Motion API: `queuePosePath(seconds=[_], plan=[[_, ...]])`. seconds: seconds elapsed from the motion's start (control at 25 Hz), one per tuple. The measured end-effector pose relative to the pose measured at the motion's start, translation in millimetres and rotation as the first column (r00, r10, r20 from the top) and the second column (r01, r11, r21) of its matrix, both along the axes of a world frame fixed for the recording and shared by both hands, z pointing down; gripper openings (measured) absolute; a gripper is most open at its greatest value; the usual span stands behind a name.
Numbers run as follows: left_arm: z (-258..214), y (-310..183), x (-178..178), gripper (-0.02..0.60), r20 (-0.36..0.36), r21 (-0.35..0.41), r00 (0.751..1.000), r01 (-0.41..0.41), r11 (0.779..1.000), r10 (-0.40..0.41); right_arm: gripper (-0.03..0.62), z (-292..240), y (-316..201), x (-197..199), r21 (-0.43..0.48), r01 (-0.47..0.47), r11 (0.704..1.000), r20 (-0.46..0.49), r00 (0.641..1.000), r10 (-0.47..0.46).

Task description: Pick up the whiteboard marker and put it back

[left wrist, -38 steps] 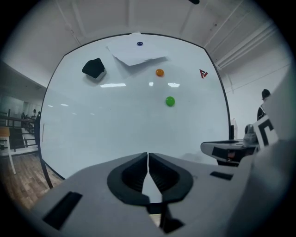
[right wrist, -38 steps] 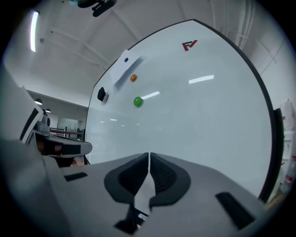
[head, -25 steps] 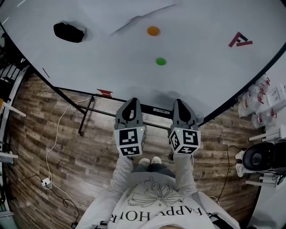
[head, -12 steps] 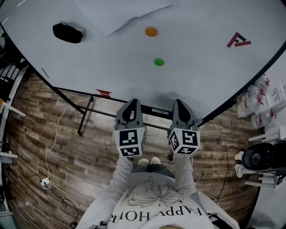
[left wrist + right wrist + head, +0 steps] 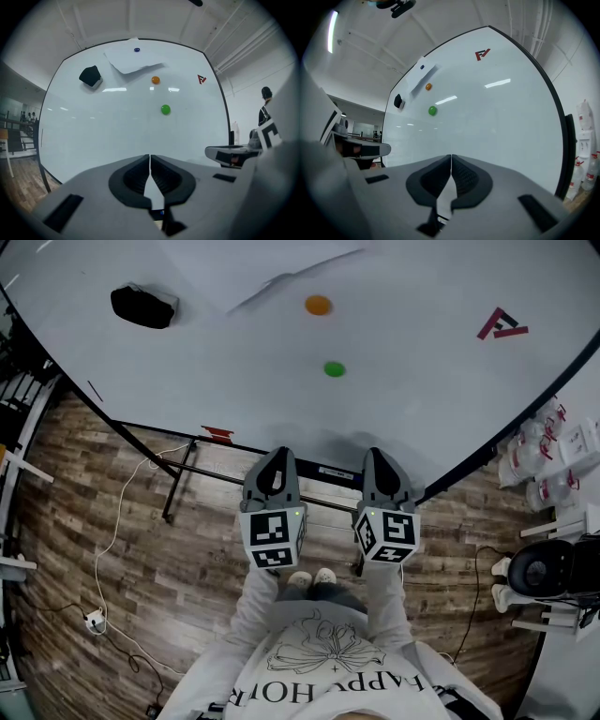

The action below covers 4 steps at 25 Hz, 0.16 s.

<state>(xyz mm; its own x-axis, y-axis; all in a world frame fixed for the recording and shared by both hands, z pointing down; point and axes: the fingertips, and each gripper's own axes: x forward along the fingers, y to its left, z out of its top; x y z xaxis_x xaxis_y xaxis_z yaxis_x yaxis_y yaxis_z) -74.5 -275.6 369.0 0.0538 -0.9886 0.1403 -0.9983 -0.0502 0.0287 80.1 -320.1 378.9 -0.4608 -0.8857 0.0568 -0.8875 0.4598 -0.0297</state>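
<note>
The left gripper (image 5: 150,159) and right gripper (image 5: 451,158) are pinched together, empty, facing the large white whiteboard (image 5: 422,381). A small red object (image 5: 217,434) on its ledge, left, is too small to identify.

Pale grey sweatshirt, grey two-finger grippers.
The long-sleeved sweatshirt (image 5: 323,667) bears a line-drawn flower and lettering; the left gripper (image 5: 277,456) and right gripper (image 5: 379,456) have black ribbed fingers (image 5: 133,174) and a white cube (image 5: 273,538) with black square markers.
</note>
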Motion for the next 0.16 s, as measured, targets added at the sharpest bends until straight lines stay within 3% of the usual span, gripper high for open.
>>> queuePosePath(seconds=[0.16], plan=[[-1.3,-0.6,0.3,0.009,0.003,0.003,1.0,0.0,1.0,0.0,0.006,-0.3,-1.4,2.2,0.001,-0.003,1.0,-0.001,1.0,0.003]])
